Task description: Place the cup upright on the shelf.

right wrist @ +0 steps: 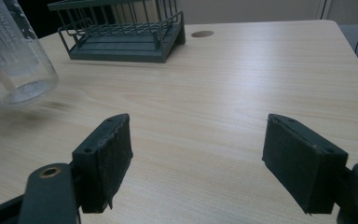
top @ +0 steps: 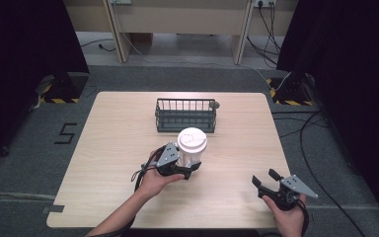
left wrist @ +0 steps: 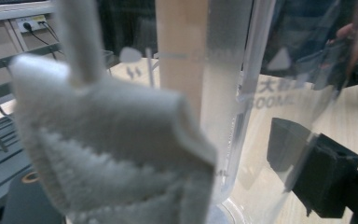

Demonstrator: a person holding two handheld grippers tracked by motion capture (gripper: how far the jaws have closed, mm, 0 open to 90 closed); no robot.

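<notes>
Left gripper [top: 183,167] fingers clamped on clear cup [top: 191,148] (white lid), right gripper [top: 268,181] fingers wide apart

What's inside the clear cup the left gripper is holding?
Through the clear cup, the left gripper view shows only table and basket; its base looks empty. From above, the white lid covers the inside. The left gripper clamps it.

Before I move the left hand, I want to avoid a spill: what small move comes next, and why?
Probably carry the clear cup a little forward toward the wire basket. The left tongs are clamped on its wall, its base looks just off the table, and the basket stands right behind it. The right tongs are open, apart.
</notes>
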